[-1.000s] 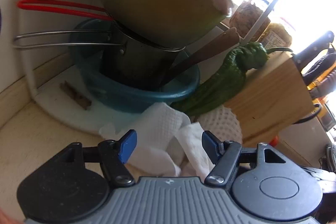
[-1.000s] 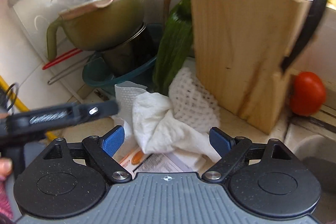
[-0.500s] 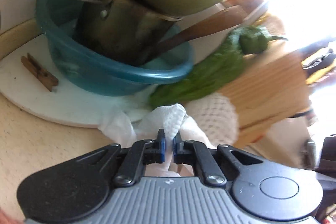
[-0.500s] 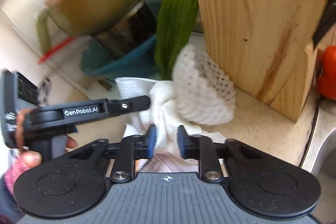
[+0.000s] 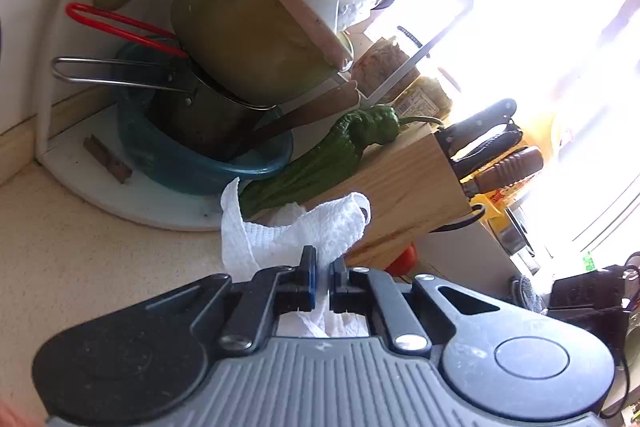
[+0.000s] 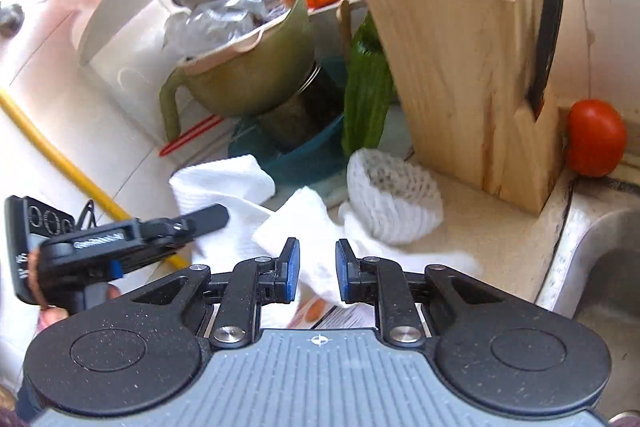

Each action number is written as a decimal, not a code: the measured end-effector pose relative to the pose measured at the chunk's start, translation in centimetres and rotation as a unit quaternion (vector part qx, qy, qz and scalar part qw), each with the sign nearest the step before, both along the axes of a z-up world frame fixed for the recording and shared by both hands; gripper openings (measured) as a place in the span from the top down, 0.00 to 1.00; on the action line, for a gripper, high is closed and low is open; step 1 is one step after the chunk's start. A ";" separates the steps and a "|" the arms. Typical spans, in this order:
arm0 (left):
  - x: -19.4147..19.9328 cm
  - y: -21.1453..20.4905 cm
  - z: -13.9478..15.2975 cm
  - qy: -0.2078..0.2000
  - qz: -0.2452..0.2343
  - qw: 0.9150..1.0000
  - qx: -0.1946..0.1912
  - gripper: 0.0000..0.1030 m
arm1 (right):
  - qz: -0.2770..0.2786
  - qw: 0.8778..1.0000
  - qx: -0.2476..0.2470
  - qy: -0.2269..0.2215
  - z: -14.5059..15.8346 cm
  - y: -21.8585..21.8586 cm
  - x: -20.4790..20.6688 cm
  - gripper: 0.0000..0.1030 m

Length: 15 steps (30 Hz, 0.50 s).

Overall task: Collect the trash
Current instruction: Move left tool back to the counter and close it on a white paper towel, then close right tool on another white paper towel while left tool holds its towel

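We see the left gripper (image 5: 322,281) pinched tight on a crumpled white paper towel (image 5: 296,227), which lifts off the speckled counter (image 5: 80,247). The right gripper (image 6: 313,273) has just been closing; its 2 blue pads (image 6: 293,269) now stand narrow, clamping another fold of soft towel (image 6: 316,227). Just beyond lies a white foam net (image 6: 394,195), ribbed and cup-shaped, beside a pale wooden knife block (image 6: 460,75) and a wrinkled green pepper (image 5: 320,163).

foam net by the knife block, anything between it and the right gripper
Yes. The right gripper is shut on white paper towel, which lies right in front of the foam net. No other object blocks it.
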<state>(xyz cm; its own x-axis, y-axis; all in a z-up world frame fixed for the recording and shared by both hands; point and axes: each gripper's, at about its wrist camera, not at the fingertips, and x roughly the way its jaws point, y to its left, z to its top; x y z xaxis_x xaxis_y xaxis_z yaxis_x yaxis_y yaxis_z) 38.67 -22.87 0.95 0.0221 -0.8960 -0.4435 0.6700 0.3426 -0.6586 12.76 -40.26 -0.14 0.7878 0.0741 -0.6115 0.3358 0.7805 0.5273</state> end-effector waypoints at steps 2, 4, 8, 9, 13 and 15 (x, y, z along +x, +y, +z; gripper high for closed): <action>-0.6 1.3 0.6 -0.011 0.013 1.000 0.008 0.98 | 0.021 1.000 -0.008 -0.011 0.3 0.4 0.2 0.58; -0.6 2.5 0.7 -0.009 0.023 1.000 0.008 0.98 | 0.039 0.999 -0.024 -0.017 0.3 1.4 0.6 0.13; -1.0 5.1 0.9 -0.007 0.050 0.999 0.007 0.98 | 0.046 0.991 -0.121 -0.019 0.0 3.0 1.8 0.05; -1.1 5.7 0.9 -0.007 0.055 0.998 0.006 0.98 | 0.054 0.990 -0.130 -0.013 -0.3 3.1 2.5 0.05; -1.6 7.7 0.8 -0.005 0.078 0.997 0.004 0.98 | 0.097 0.985 -0.139 0.040 -3.0 3.8 5.9 0.06; -1.9 8.7 0.7 -0.005 0.089 0.996 0.004 0.98 | 0.104 0.980 -0.153 0.074 -4.8 4.4 7.4 0.19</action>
<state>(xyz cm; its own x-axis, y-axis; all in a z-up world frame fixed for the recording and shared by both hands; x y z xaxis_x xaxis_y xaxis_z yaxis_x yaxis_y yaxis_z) 36.79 -14.17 1.68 0.1838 -0.8737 -0.4504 0.6048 0.4618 -0.6489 20.14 -35.90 -4.96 0.6757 0.0190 -0.7369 0.2085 0.9539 0.2157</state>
